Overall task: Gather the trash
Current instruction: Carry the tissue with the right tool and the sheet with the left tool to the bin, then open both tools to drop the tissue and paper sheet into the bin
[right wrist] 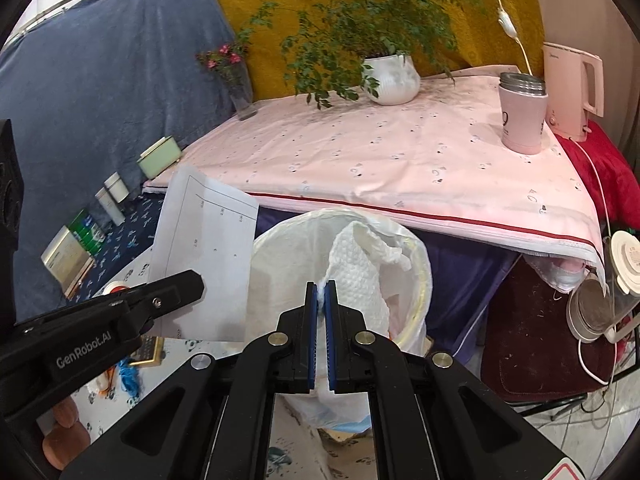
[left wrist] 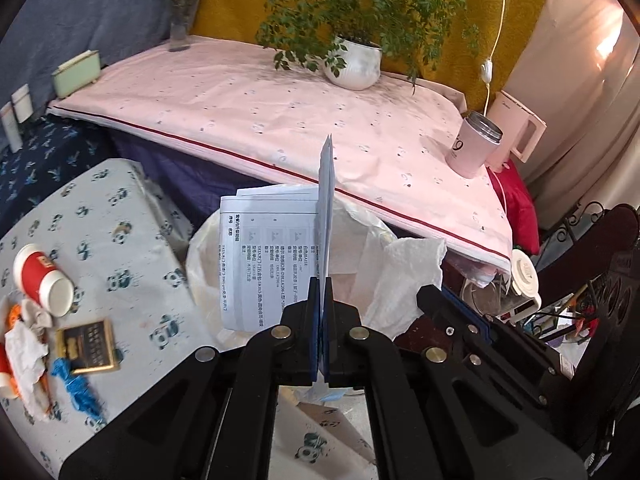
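Clamped: left gripper (left wrist: 322,280) on printed white paper sheet (left wrist: 264,256), right gripper (right wrist: 321,286) on crumpled white paper towel (right wrist: 360,276), seemingly above white-lined round bin (right wrist: 420,264); best centred before release.

I see the lined bin (right wrist: 416,264) at frame centre in the right wrist view, before the table (right wrist: 400,160). The paper towel (right wrist: 360,276) hangs over its mouth; the printed sheet (right wrist: 204,248) stands left of it. On the table: potted plant (right wrist: 390,78) behind, tumbler (right wrist: 522,114) at right, kettle (right wrist: 572,88) beyond it.

Bright, even indoor light; fisheye bends the edges, dark vignette corners.
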Tool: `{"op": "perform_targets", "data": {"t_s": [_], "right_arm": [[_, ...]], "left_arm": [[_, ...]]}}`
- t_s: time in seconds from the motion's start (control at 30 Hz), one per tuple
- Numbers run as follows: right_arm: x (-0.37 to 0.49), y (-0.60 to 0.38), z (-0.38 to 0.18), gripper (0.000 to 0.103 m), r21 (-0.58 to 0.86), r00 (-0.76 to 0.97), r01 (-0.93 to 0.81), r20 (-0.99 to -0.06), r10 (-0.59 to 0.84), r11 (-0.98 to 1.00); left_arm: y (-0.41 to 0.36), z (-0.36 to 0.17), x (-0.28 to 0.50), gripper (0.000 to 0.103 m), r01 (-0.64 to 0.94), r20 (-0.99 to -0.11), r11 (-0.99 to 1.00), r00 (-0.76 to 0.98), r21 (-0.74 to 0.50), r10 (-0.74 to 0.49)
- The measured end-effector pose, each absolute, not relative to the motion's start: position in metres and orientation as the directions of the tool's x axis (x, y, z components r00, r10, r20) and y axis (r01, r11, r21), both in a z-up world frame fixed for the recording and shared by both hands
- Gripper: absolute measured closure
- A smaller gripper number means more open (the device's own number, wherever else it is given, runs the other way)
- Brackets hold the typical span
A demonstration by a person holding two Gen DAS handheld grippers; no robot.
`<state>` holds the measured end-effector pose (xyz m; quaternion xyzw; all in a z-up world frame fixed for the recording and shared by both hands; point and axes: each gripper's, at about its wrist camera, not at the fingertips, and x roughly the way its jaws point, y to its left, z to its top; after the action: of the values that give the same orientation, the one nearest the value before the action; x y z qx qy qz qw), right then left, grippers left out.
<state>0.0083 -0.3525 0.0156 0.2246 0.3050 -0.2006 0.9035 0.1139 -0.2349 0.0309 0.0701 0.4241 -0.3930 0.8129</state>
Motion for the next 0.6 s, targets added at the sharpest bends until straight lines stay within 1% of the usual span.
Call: {"op": "perform_targets", "data": {"t_s": [0.1,0.13,0.17,0.2,0.23,0.27,0.43,0.6], "right_arm": [[0.012,-0.358,0.011,0.099,0.286,0.729,0.507,-0.645,-0.227,0.813],[0.013,-0.360,0.010,0.099,0.287,0.729,0.506,-0.646,-0.226,0.813],[0.015,-0.361,0.009,0.099,0.288,0.729,0.504,-0.648,-0.222,0.814],[0.016,-0.360,0.008,0.099,0.286,0.728,0.503,-0.649,-0.221,0.816],[0.018,-0.360,0.008,0.099,0.284,0.728,0.501,-0.650,-0.219,0.818],[0.020,-0.359,0.007,0.099,0.284,0.728,0.497,-0.651,-0.216,0.820],[0.031,-0.356,0.006,0.099,0.281,0.731,0.483,-0.650,-0.205,0.829],[0.044,-0.351,0.008,0.099,0.271,0.734,0.469,-0.649,-0.200,0.840]], "left_arm": [[-0.240,0.025,0.123,0.100,0.694,-0.748,0.679,0.314,-0.239,-0.584],[-0.240,0.023,0.125,0.096,0.692,-0.750,0.683,0.320,-0.232,-0.579],[-0.242,0.022,0.126,0.086,0.689,-0.752,0.690,0.330,-0.221,-0.571],[-0.241,0.021,0.127,0.082,0.682,-0.753,0.700,0.343,-0.212,-0.562],[-0.239,0.020,0.128,0.073,0.675,-0.752,0.708,0.352,-0.208,-0.557],[-0.238,0.020,0.129,0.067,0.668,-0.751,0.716,0.363,-0.204,-0.552],[-0.229,0.016,0.135,0.064,0.631,-0.757,0.761,0.421,-0.151,-0.499],[-0.216,0.014,0.143,0.063,0.597,-0.761,0.788,0.439,-0.151,-0.478]]}}
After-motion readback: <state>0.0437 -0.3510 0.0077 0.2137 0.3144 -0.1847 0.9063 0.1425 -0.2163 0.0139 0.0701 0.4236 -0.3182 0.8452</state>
